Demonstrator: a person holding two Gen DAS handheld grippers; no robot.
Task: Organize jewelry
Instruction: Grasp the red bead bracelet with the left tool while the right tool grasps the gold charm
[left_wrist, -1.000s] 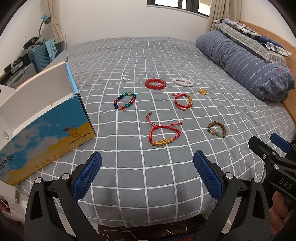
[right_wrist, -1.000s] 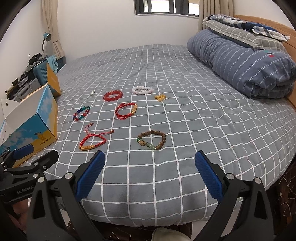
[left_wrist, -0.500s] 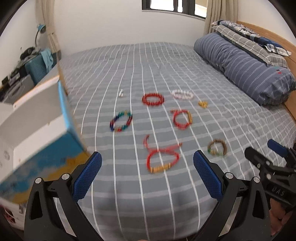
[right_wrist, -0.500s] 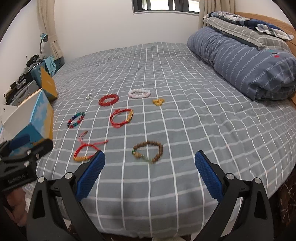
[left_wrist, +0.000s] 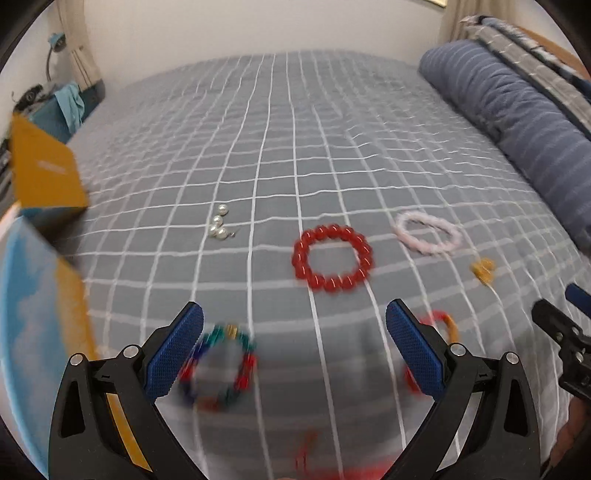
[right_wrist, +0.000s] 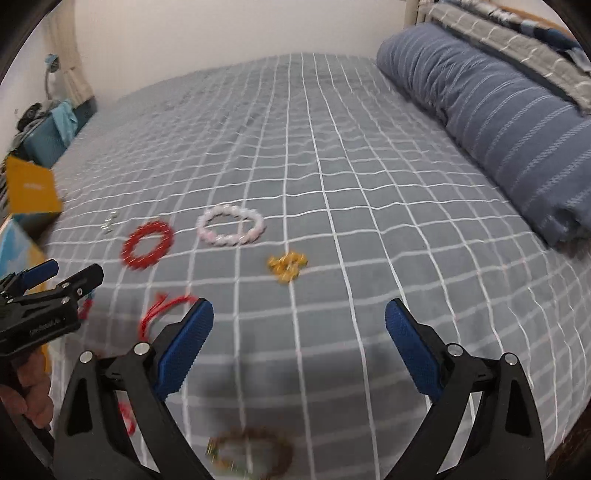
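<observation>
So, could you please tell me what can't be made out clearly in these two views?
- Left wrist: multicoloured bracelet is motion-blurred, beads indistinct.
- Left wrist: red cord bracelet is partly behind the left gripper finger.
- Right wrist: brown bead bracelet is blurred and cut off by the bottom edge.
- Right wrist: pearl pieces are too small to count.
- Both: box interior is out of sight.

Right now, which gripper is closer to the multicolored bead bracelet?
Left. The left gripper hangs open almost over the multicolored bead bracelet, beside its left finger. The right gripper, also open, sits farther right, nearer the gold trinket.
</observation>
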